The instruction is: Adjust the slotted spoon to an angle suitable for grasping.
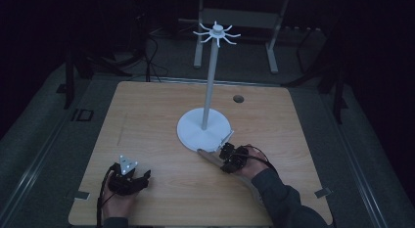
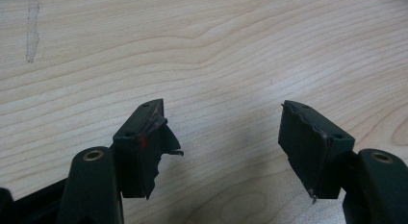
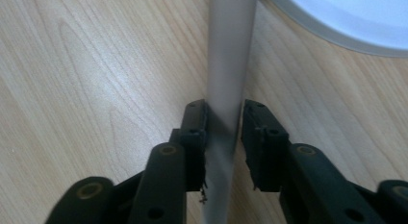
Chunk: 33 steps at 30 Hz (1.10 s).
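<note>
Right gripper [image 3: 223, 137] clamped on a flat grey strip [image 3: 226, 65], dead centre of the right gripper view, running up toward the white stand base [image 3: 346, 22] in the upper right. Left gripper [image 2: 221, 137] wide open, nothing in it, parked over bare table [image 2: 216, 51]. Biggest risk, probably: narrow pinch on a long strip, so could pivot or knock the stand when lifted.

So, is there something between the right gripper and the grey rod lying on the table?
No. The right gripper already has the grey rod between its jaws, and nothing visible lies between pads and rod. The white stand base is beside it, not in the way.
</note>
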{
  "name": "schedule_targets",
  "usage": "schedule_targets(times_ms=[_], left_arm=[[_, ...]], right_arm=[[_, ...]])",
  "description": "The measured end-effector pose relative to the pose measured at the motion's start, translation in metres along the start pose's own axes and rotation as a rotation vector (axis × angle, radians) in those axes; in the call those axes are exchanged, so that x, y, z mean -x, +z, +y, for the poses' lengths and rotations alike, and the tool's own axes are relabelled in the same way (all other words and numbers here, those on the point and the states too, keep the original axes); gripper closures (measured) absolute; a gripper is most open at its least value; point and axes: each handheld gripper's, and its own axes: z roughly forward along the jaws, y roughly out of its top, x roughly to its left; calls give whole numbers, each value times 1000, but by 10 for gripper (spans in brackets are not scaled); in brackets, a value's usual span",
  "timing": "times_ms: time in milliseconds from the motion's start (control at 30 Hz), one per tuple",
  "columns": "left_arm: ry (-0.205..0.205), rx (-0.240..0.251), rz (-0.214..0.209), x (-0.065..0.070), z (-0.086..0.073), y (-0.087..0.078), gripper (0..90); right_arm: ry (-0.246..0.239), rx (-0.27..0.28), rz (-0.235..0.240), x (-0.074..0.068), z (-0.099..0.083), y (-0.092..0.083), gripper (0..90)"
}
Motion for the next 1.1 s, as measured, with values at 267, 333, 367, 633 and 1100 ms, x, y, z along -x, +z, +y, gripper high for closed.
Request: schedule_targets(times_ms=[267, 333, 367, 633, 1100], left_arm=[[1, 0, 0, 0, 0, 0, 340], [1, 0, 0, 0, 0, 0, 340], [0, 0, 0, 0, 0, 0, 340], [2, 2, 1, 0, 0, 0, 340], [0, 1, 1, 0, 0, 0, 340]], right_arm=[[7, -15, -13, -3, 2, 7, 726], [10, -21, -12, -2, 2, 8, 727], [10, -23, -12, -2, 2, 9, 728], [38, -10, 6, 0, 1, 10, 740], [84, 61, -4, 5, -6, -7, 741]])
